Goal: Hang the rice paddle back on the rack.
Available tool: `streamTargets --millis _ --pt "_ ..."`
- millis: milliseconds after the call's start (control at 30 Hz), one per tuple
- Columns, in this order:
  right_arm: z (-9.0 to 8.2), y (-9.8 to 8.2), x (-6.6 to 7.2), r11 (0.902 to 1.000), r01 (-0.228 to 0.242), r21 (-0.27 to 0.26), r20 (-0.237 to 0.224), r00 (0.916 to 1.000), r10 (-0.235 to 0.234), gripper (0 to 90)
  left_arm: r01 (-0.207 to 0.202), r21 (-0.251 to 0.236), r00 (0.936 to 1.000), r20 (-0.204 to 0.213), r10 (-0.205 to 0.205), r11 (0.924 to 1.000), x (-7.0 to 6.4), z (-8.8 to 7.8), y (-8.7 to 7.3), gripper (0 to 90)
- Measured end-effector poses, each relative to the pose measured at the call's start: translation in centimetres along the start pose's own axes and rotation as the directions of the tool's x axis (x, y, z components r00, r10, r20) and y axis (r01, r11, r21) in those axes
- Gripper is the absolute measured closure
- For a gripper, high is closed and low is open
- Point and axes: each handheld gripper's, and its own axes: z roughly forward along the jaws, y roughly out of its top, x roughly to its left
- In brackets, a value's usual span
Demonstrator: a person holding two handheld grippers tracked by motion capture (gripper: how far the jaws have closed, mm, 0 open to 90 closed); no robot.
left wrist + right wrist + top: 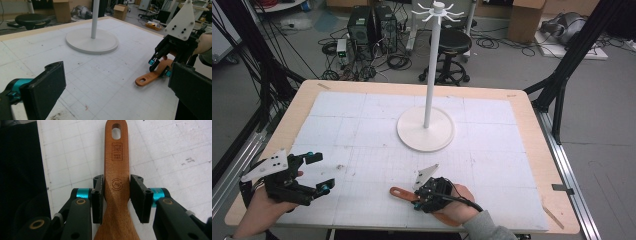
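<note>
Right claw is clamped on a wooden spatula, pads on either edge of the handle just where it starts to widen toward the blade. The spatula lies flat on the white grid mat near the front edge of the table, hang-hole end pointing toward the person's left. In the high view the right claw sits over the spatula, w/ the hand behind it. Left claw is released, jaws wide apart, holding nothing, hovering above the mat well to the left of the spatula. From the left gripper view the spatula's holed end pokes out past the right claw.

A white hook stand rises mid-table, well apart from both claws; likely the spatula goes onto one of its top prongs via the hole.

Risks, as a judgement:
- Grip is on a tapering part of the handle, so the pads could slide toward the narrow end on lift, or the spatula may pivot and droop.
- Hole is small and the prongs thin; a tilted spatula would miss or knock the stand.
- Pushing sideways on a prong could tip the tall pole, esp. w/ left claw not steadying the base.
- Blade end is hidden under the hand; can't tell if it's free to lift.
</note>
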Motion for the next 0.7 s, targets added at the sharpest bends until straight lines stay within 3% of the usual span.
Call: streamTargets --millis 500,700 --pt "-1.5 -0.4 0.0 0.9981 0.0 -0.062 0.02 0.9998 0.001 64.2 0.005 0.014 1.0 0.008 -0.005 0.9999 0.1 0.5 -0.1 1.8" --pt "-2.6 -0.7 -0.2 0.9932 -0.017 -0.115 0.026 0.9995 0.02 64.1 0.001 0.005 0.9999 0.013 -0.001 1.0 0.2 0.7 0.2 1.8"
